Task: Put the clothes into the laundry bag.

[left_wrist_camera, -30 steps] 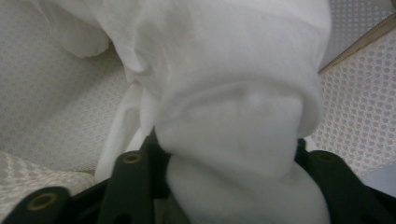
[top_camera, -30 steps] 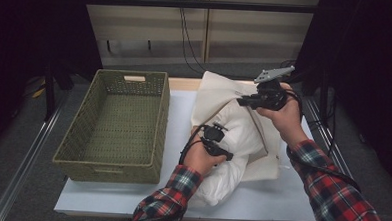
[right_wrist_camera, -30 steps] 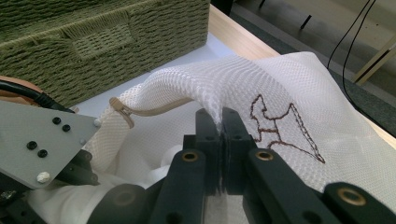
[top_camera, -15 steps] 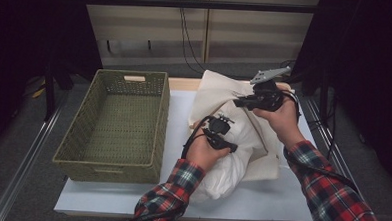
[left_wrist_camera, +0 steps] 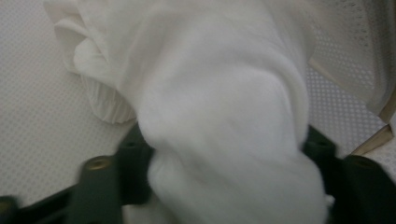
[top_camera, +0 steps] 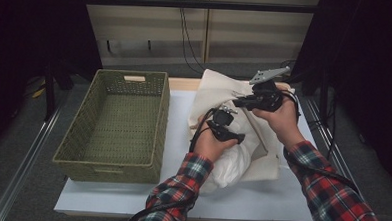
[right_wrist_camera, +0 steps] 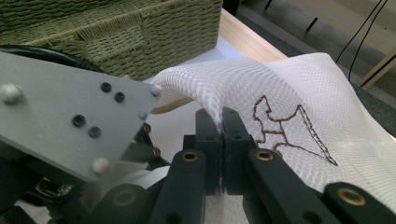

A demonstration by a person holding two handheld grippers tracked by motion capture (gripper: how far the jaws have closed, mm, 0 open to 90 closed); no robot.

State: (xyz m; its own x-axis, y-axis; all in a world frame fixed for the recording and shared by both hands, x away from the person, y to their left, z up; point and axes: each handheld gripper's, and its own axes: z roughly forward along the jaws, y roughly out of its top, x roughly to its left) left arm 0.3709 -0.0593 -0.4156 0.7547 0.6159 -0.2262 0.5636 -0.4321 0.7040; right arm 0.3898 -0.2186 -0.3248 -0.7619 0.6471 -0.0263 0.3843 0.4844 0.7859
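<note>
A white mesh laundry bag [top_camera: 220, 86] lies on the table, with a brown outline stitched on it [right_wrist_camera: 289, 88]. My right gripper [top_camera: 238, 100] is shut on the bag's edge and holds it lifted; the mesh is pinched between the pads [right_wrist_camera: 222, 121]. A bundled white garment [top_camera: 232, 162] lies at the bag's mouth. My left gripper [top_camera: 235, 137] is at that bundle. Its jaws have just been opening, and the soft cloth [left_wrist_camera: 224, 116] still bulges between them. The left gripper's grey plate [right_wrist_camera: 70, 112] sits close beside the right jaws.
A green woven basket [top_camera: 161, 119] stands empty on the left half of the white table [top_camera: 175, 189]; its wall shows behind the bag [right_wrist_camera: 116, 28]. Dark drapes flank the table, and cables hang at the back.
My left gripper has moved up and away from me along the bag with the white garment. Its jaws now stand wider. The right gripper has kept still on the bag's edge.
</note>
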